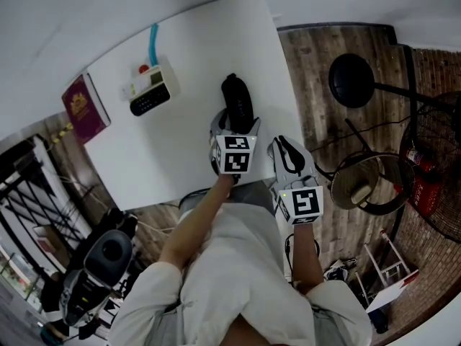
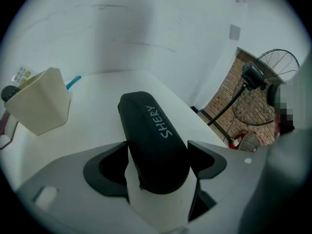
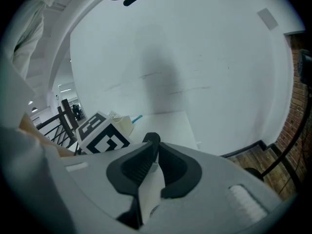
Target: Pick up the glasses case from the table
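The black glasses case (image 1: 237, 99) lies lengthwise on the white table (image 1: 187, 42) near its right edge. In the left gripper view the glasses case (image 2: 151, 140), printed with white letters, fills the gap between the two jaws. My left gripper (image 2: 158, 152) comes down over the case's near end, with a pad touching each side. From the head view the left gripper (image 1: 234, 132) covers that near end. My right gripper (image 1: 288, 151) hangs beside the table's front right corner. The right gripper (image 3: 152, 143) has its pads meeting at the tips with nothing between them.
A cream box (image 1: 151, 86) with a blue handle sticking out stands left of the case, and the cream box (image 2: 41, 106) sits far left. A maroon booklet (image 1: 85, 107) lies at the table's left edge. A floor fan (image 1: 432, 171) and a black stand base (image 1: 351, 80) are on the wooden floor at right.
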### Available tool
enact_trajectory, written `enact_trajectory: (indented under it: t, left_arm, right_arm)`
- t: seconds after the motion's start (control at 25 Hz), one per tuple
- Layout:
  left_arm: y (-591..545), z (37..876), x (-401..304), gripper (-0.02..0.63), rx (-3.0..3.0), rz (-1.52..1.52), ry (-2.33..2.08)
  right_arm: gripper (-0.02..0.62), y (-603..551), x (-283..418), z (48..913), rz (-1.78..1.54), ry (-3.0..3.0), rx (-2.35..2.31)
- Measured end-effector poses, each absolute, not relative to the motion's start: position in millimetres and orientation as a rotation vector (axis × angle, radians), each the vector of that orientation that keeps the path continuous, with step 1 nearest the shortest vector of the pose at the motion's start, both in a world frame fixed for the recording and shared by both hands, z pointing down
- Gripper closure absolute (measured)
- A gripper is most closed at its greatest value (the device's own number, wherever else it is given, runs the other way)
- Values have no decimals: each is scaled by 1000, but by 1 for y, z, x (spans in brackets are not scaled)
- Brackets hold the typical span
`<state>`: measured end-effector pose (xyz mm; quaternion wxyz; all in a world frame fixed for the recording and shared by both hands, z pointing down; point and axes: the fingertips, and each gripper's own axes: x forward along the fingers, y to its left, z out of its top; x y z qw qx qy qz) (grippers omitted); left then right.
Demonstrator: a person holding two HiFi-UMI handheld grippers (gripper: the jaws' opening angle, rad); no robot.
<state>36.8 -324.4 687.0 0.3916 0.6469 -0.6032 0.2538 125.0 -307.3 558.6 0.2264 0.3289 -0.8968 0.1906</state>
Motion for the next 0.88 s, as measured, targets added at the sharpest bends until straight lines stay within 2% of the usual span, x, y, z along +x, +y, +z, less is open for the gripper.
enact_trajectory:
  t: [0.16,0.88]
  left_arm:
    - [-316,688,43,255,1693,669,-1464]
    - [-298,670,29,272,1812,558,-1387]
  right_arm:
    - [557,-307,123,557,523,-2478,908]
    - [557,-294,110,560,486,-2485,895]
